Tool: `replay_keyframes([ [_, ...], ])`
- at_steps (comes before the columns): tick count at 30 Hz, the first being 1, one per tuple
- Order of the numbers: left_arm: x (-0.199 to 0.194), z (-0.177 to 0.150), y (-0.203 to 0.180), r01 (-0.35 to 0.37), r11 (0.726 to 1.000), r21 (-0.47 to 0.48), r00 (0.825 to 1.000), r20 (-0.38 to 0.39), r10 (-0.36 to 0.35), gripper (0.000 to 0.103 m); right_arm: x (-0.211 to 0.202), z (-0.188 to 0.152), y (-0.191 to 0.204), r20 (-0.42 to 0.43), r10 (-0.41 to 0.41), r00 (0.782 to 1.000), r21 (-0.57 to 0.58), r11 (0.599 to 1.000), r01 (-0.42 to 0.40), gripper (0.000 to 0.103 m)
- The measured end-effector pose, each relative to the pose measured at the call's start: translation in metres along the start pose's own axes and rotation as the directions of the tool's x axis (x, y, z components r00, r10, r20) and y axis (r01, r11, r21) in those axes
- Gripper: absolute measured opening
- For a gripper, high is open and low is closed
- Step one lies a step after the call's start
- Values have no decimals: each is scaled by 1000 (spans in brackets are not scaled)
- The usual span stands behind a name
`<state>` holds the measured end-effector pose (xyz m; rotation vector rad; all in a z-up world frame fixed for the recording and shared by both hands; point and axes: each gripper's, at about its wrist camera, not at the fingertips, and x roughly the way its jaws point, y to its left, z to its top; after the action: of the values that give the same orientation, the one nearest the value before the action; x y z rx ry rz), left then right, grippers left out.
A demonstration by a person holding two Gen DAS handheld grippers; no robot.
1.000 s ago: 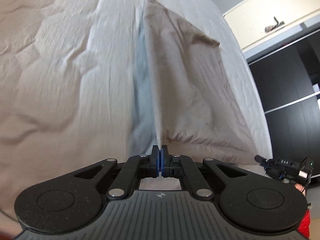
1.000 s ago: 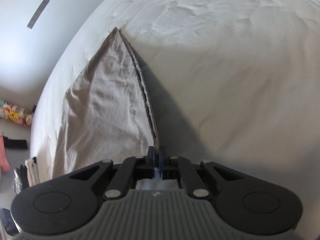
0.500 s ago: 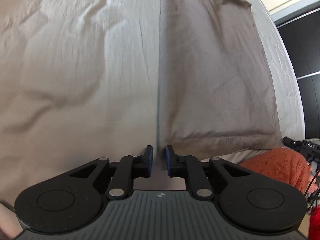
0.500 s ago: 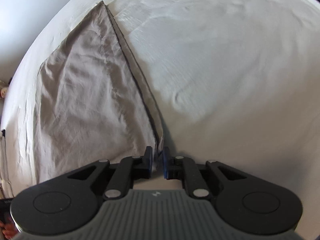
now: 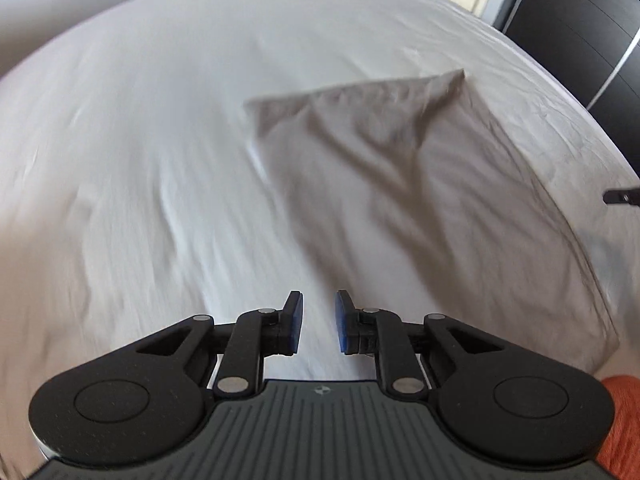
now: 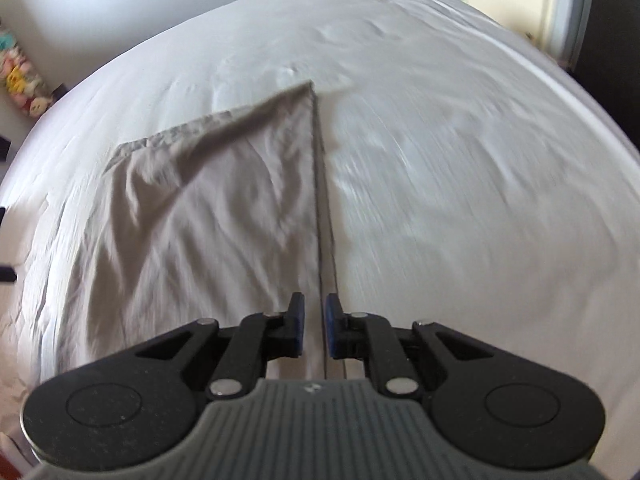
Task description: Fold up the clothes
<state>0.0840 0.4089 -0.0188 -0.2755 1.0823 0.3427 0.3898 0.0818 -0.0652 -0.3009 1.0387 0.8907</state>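
**Both tongs parted above the folded cloth**

The left tongs [image 5: 318, 322] and right tongs [image 6: 315, 326] are angled down over the bed [image 5: 140, 140], jaws opening, nothing clamped. The grey folded cloth [image 6: 208, 208] is laid flat on the white sheet; its straight edge is seen between the right jaws, untouched. Dark cabinet fronts [image 5: 580, 28] are seen beyond.

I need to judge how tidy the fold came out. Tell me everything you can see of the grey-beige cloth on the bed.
The grey-beige cloth is thin, matte woven fabric, folded into a rough four-sided shape and lying flat on the white bedsheet. Soft creases run across its surface. In the right wrist view one long edge runs straight, showing stacked layers. Neither gripper touches it: the left gripper is beside it, the right gripper is over that edge, both opening.
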Motion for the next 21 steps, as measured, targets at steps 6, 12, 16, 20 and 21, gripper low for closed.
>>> replay_keyframes([
  [6, 50, 85, -7, -22, 986, 168, 997, 76, 10, 28, 54, 81, 31, 38, 13, 999, -197, 980, -5, 30],
  [12, 109, 142, -17, -45, 947, 317, 988, 156, -6, 56, 118, 149, 55, 85, 15, 996, -288, 958, 10, 35],
  [16, 154, 158, -27, -27, 922, 385, 990, 139, -29, 57, 154, 182, 65, 95, 29, 995, -324, 946, 4, 38],
  [20, 185, 159, -35, -7, 906, 424, 994, 104, -40, 58, 186, 197, 71, 70, 29, 997, -363, 932, -2, 48],
  [21, 190, 159, -36, -8, 904, 428, 994, 98, -38, 58, 194, 197, 72, 61, 18, 998, -376, 927, 6, 48],
])
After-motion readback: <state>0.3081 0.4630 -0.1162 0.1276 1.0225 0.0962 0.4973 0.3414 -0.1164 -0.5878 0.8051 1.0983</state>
